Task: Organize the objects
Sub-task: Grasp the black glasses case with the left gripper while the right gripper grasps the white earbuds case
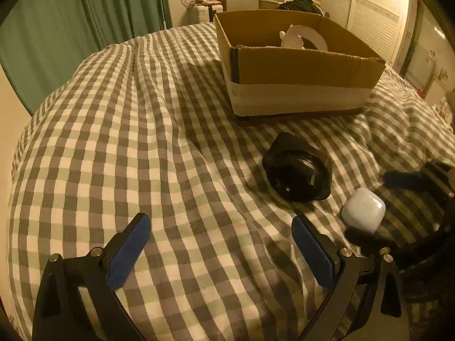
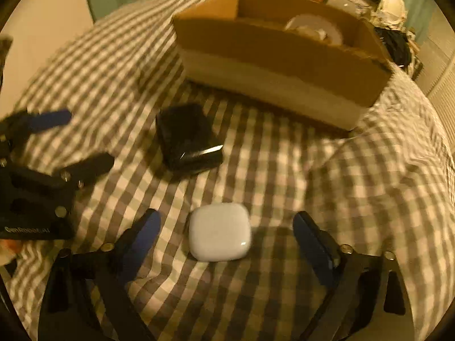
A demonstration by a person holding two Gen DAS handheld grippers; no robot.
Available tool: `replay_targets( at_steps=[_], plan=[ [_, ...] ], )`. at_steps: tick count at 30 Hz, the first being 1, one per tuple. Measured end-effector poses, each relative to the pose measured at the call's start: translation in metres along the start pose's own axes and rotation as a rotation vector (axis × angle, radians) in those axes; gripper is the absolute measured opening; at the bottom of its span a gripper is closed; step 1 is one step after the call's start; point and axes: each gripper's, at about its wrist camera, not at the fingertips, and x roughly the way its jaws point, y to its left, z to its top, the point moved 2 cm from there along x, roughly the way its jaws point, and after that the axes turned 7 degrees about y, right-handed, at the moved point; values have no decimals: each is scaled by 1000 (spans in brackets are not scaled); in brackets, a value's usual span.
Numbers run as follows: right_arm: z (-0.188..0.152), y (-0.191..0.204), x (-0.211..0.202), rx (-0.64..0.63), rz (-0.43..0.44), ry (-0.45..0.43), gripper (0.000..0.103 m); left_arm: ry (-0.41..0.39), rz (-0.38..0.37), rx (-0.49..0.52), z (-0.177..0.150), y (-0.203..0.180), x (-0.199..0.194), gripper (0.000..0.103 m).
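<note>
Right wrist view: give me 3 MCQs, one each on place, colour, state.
1. Where does the white case lie?
A. inside the cardboard box
B. on the checked bedcover, between the right gripper's open fingers
C. on top of the black object

2. What colour are the pads on the right gripper?
A. red
B. yellow
C. blue

3. What state is the right gripper in?
A. open, not touching the case
B. shut on the case
C. shut on the black object

Answers:
1 B: the case rests on the bedcover with a finger on each side, short of the cardboard box.
2 C: both pads look blue.
3 A: bedcover shows between each finger and the case; the black object lies apart.
</note>
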Motion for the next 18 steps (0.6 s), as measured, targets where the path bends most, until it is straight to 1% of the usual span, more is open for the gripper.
replay_targets(
  at_steps=[2, 4, 5, 6, 7, 10, 14, 16, 18],
  plan=[
    [-1, 5, 12, -24, -7, 50, 84, 5, 6, 3, 0, -1, 1, 102],
    [-2, 8, 19, -41, -16, 79, 78, 10, 11, 4, 0, 0, 2, 102],
    [-2, 8, 20, -43, -15, 83, 69, 13, 14, 6, 1, 0, 3, 102],
    [-3, 7, 19, -38, -10, 84, 55, 15, 18, 7, 1, -1, 3, 102],
    [-3, 6, 19, -34, -3, 83, 50, 18, 22, 7, 2, 0, 3, 102],
    [-4, 1, 11, -14, 13, 52, 50, 23, 27, 13, 3, -3, 4, 102],
    [-6, -13, -24, 37, 15, -79, 50, 18, 2, 41, 10, -13, 3, 102],
    [-7, -28, -40, 88, 5, -134, 50, 11, -15, 77, 15, -24, 4, 102],
    [-8, -41, -50, 120, -11, -157, 50, -1, -22, 125, 20, -39, 5, 102]
  ],
)
